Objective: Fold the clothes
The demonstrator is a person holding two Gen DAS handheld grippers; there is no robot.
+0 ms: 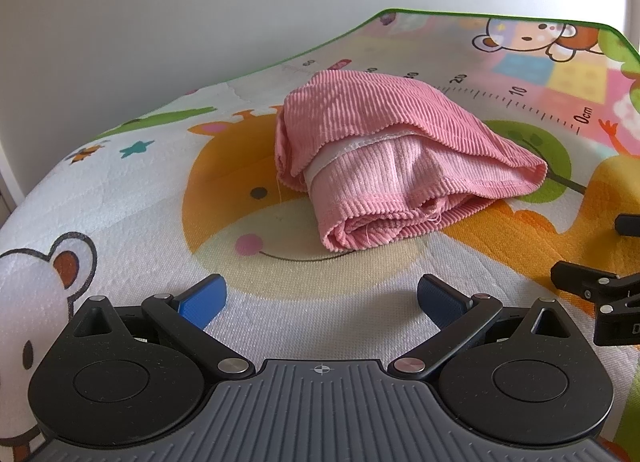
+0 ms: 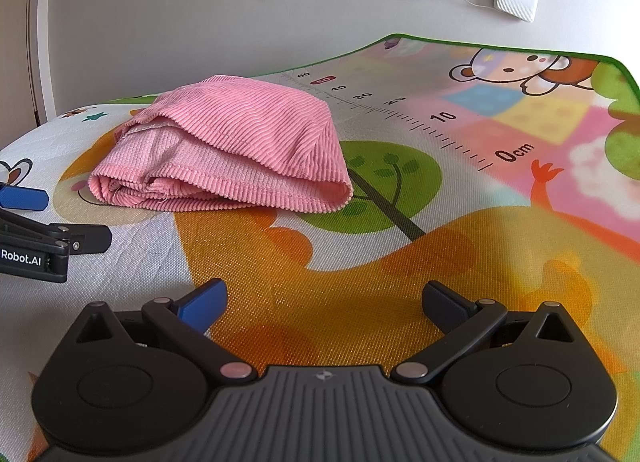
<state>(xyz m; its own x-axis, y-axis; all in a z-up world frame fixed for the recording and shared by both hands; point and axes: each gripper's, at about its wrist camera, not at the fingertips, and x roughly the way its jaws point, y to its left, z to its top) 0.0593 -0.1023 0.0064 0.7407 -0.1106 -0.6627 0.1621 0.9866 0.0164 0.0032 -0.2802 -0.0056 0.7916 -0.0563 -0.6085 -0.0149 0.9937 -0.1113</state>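
Both my grippers gape wide, gripping nothing: left gripper (image 1: 322, 298), right gripper (image 2: 325, 302). Folded pink garment (image 1: 394, 158) lies on the play mat (image 1: 120, 198), ahead of my left jaws, ahead-left of my right.

1. The pink garment (image 1: 384, 158) is ribbed corduroy, folded into a compact, thick bundle of several layers.
2. It lies on a cartoon-print mat (image 1: 120, 190), over the orange face and beside the green tree, just in front of the printed ruler.
3. The top layer drapes over as a flap; under it shows the paler inner side and a white seam band.
4. The near edges are rolled hems with a few loose threads.
5. From the right wrist view the bundle (image 2: 232, 146) sits left of centre, touching nothing but the mat (image 2: 400, 262).
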